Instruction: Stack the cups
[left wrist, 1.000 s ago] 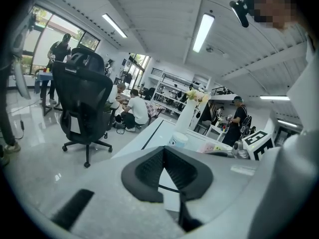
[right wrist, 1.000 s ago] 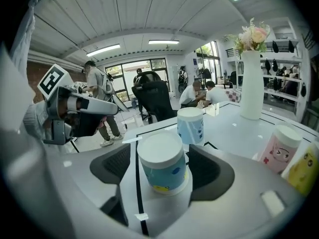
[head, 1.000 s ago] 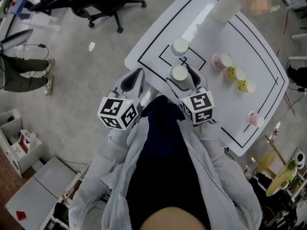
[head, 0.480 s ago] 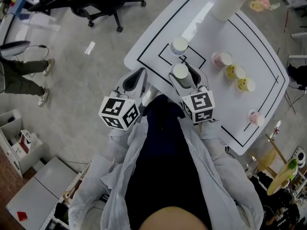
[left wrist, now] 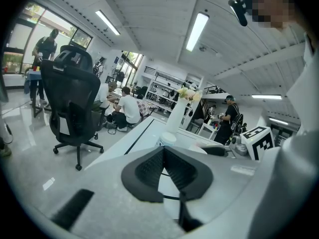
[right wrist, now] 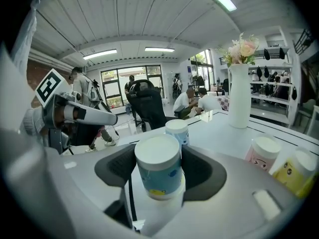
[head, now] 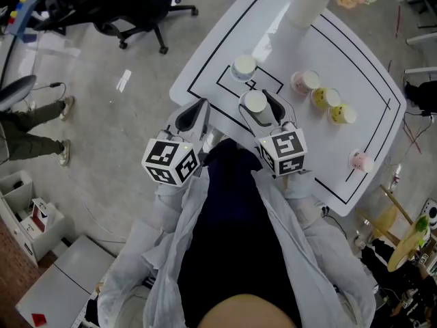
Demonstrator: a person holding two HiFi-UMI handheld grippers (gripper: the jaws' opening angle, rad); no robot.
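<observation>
Your right gripper [head: 257,108], at frame centre, has just been closing its jaws and now grasps the blue cup [right wrist: 158,171], just lower right of a second blue cup [head: 244,67] on the white surface [head: 321,142]. Your left gripper [left wrist: 163,156] has its jaws clenched on nothing.

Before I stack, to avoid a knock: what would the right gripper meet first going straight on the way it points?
Probably the other blue cup, standing on the table straight ahead. The right gripper, its jaws just closed on the held blue cup, points at it; depth is unclear.
</observation>
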